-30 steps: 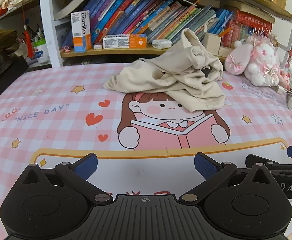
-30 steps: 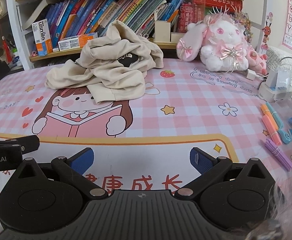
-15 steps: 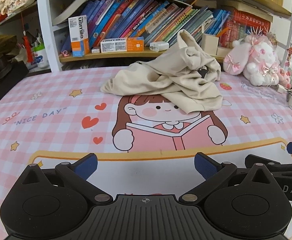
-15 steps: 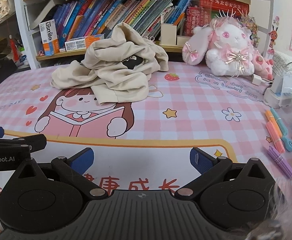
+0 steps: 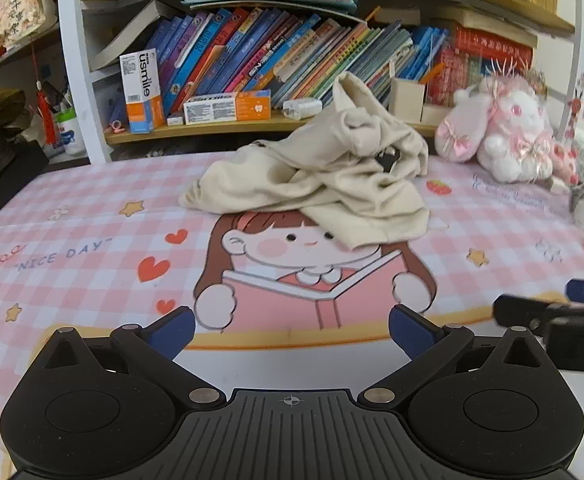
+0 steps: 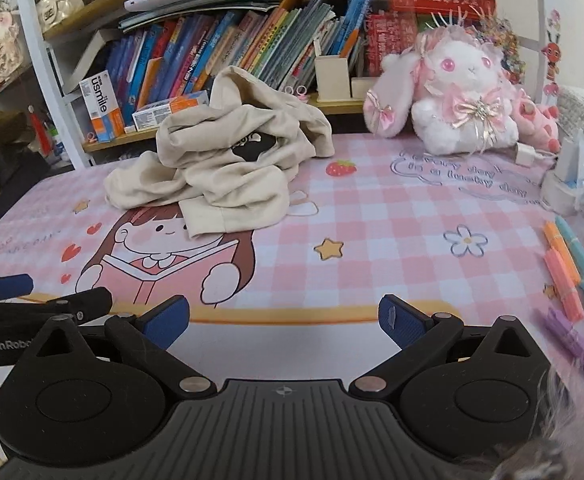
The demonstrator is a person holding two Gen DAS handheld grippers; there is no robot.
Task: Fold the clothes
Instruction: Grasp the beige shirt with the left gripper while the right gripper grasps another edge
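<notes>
Beige garment (image 5: 324, 184) lying crumpled in heap at far side of table (image 5: 72, 240), near bookshelf (image 5: 252, 124), so no fold showing; we're judging whole folding job as left to do. We're holding left gripper (image 5: 290, 330) and right gripper (image 6: 284, 318) well short of heap, both jaws spread, pinching nothing. Sleeves, collar, hem lost in bunching; we're seeing only dark patch (image 6: 252, 148), print or lining unclear.

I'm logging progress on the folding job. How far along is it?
Nothing looks done: the beige garment lies crumpled in a heap on the pink mat. Nothing is in hand: the left tool and right tool are both open, empty and short of the cloth. Reaching, spreading and every fold are left.
</notes>
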